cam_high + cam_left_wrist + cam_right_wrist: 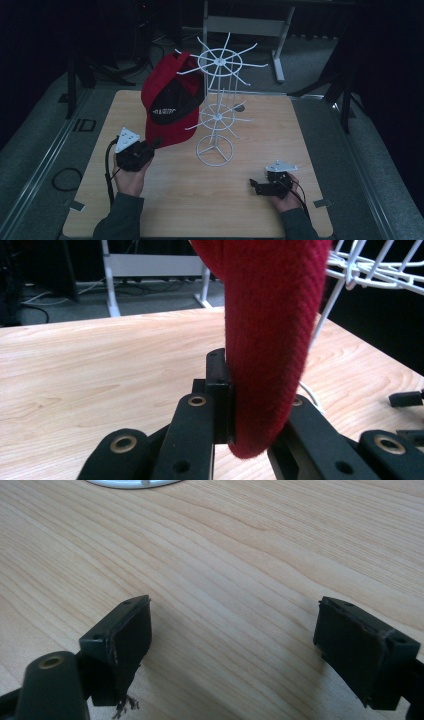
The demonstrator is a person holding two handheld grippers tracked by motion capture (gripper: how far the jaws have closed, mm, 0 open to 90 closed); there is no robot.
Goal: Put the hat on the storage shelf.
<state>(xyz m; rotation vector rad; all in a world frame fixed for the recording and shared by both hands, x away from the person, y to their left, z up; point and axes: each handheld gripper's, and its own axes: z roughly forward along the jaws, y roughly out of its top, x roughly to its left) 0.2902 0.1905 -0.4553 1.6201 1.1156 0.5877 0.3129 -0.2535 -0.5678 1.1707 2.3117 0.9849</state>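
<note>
A red cap (170,100) with a black lining hangs against the left side of a white wire rack (218,107) in the middle of the table. My left gripper (150,146) is shut on the lower edge of the cap's brim. In the left gripper view the red brim (267,345) stands pinched between the black pads (220,390). My right gripper (256,185) rests low over the table near the front right, held by a hand. Its jaws stand wide apart with only bare wood between the pads (131,630).
The rack's round wire base (215,151) sits on the wooden table (200,200) between the two grippers, and its rim (131,483) lies at the top of the right gripper view. A white metal frame (277,35) stands on the floor beyond the table. Dark floor surrounds the table.
</note>
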